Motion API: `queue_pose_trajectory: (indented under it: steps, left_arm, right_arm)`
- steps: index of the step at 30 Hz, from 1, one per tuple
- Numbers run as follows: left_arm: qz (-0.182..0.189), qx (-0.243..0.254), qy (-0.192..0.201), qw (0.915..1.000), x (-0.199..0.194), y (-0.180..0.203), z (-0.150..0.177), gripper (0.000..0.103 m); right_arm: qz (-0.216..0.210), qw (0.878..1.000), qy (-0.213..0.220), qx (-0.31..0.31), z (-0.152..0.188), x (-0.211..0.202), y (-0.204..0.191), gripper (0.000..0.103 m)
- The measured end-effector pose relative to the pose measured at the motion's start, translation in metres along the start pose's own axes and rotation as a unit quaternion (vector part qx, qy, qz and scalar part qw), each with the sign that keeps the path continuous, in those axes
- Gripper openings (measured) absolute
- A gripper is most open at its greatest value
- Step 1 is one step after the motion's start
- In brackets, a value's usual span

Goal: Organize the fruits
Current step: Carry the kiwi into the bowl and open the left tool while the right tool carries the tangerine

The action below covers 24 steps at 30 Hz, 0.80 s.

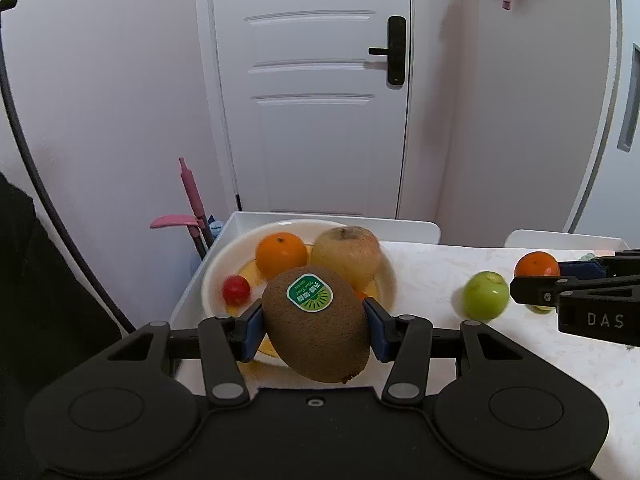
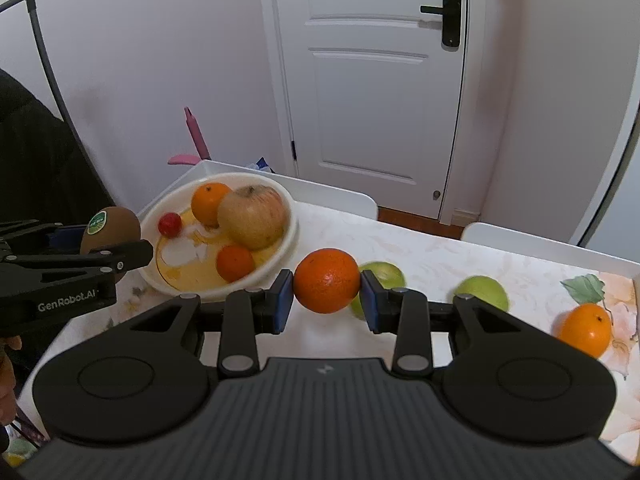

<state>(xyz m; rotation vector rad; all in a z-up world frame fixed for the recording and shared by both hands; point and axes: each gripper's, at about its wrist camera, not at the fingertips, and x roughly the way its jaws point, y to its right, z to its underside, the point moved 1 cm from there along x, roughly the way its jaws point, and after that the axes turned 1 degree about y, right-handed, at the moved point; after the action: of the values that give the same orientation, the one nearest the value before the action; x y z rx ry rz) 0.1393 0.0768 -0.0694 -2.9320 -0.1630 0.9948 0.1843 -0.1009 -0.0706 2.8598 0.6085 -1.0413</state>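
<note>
L gripper (image 1: pixel 315 324) has its fingers (image 1: pixel 250 330) pinching a brown kiwi (image 1: pixel 316 328) w/ green sticker on top, held above the near rim of the white bowl (image 2: pixel 280 256) at the table's left end. Bowl contents, L to R in the right wrist view: small red fruit (image 2: pixel 169 224), orange (image 2: pixel 209 203) at the back, large yellowish apple (image 2: pixel 253 217) leaning against it, smaller orange fruit (image 2: pixel 235 263) at the front. Bowl sits on the table (image 2: pixel 420 240), which has a pale floral cover. R gripper (image 2: pixel 327 298) sits right of the bowl, fingers (image 2: pixel 282 300) clamped on a second orange (image 2: pixel 327 280), lifted off the table. Behind that grip, 2 green apples on the table: one (image 2: pixel 386 274) partly hidden by the held orange, the other (image 2: pixel 482 292) further right. Far right, a third orange (image 2: pixel 586 330) rests on the floral print near the table edge. Bkgd: white door (image 2: pixel 372 80) w/ black handle (image 2: pixel 446 10), pink dustpan (image 1: pixel 182 216) by the wall left of it.
</note>
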Motion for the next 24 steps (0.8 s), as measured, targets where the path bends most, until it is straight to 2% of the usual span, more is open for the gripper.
queue_pose_trajectory:
  steps: [12, 24]
  left_arm:
    - [0.04, 0.046, -0.014, 0.998, 0.043, -0.047, -0.011, 0.055]
    - [0.088, 0.114, -0.047, 0.9884, 0.097, -0.054, 0.0, 0.055]
  right_arm:
    - [0.022, 1.0, -0.012, 0.018, -0.021, 0.032, -0.044, 0.051]
    - [0.054, 0.997, -0.035, 0.032, -0.026, 0.063, -0.064, 0.051]
